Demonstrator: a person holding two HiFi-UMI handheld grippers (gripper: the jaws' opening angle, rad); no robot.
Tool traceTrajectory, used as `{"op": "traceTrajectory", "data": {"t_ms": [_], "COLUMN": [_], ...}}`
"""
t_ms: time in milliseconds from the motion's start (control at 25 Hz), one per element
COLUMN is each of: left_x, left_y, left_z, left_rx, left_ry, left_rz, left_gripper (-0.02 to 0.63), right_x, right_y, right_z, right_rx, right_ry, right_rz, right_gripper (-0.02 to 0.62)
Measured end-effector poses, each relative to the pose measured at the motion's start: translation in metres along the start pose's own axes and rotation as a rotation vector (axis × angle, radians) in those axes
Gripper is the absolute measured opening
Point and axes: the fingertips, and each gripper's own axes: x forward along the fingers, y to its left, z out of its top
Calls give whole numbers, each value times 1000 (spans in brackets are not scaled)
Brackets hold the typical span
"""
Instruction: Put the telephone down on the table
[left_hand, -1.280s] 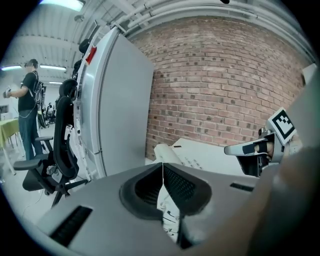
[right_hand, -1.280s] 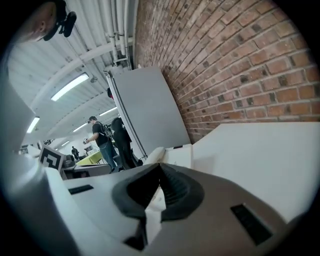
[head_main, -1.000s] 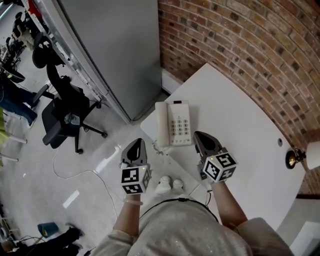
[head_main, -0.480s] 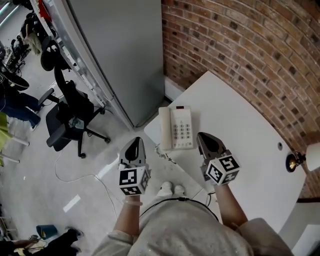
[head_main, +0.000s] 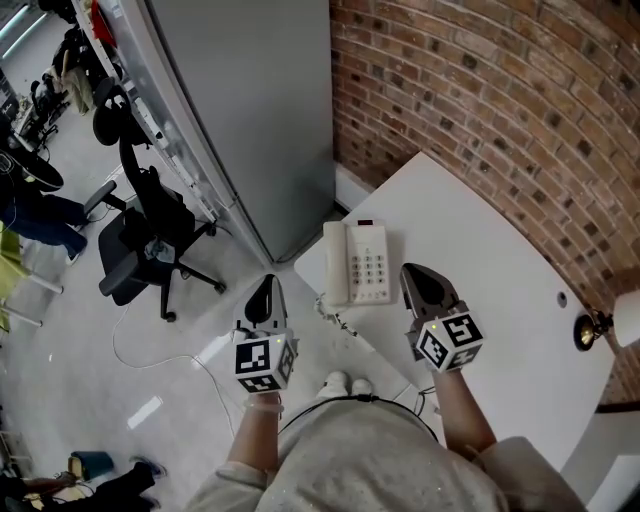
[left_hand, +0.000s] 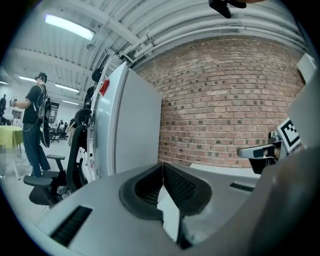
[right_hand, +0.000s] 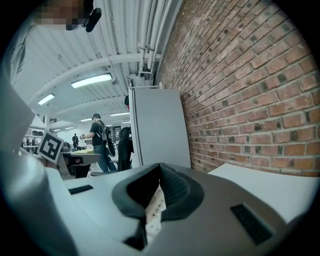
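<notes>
Closest in, the left gripper (head_main: 267, 284) and the right gripper (head_main: 411, 272) are each pinched fully together on nothing, the left over the floor just off the bench (head_main: 490, 300) corner, the right over the bench top. Between and just beyond them the telephone (head_main: 357, 262) lies flat near that corner, handset on its cradle, its cord (head_main: 335, 318) trailing off the edge, touched by neither gripper. I judge the set-down finished; what remains calls only for keeping both grippers clear, or opening one if the telephone should sit further from the edge. The head view alone gives this layout; the right gripper view catches a strip of keypad below its closed jaws, while the left gripper view shows no telephone, only the grey cabinet (left_hand: 132, 130), brick wall (left_hand: 225, 100) and a distant person (left_hand: 35, 125)
</notes>
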Motion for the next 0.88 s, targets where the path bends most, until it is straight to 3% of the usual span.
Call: {"op": "traceTrajectory", "data": {"t_ms": [880], "left_x": [0], "left_y": [11], "left_z": [10], "left_rx": [15], "left_ry": [-33], "left_rz": [46], "left_gripper": [8], "right_x": [6], "right_y": [-7], "right_z": [1], "right_rx": [-6], "right_ry": [-6], "right_rz": [-16], "right_gripper": [6]}}
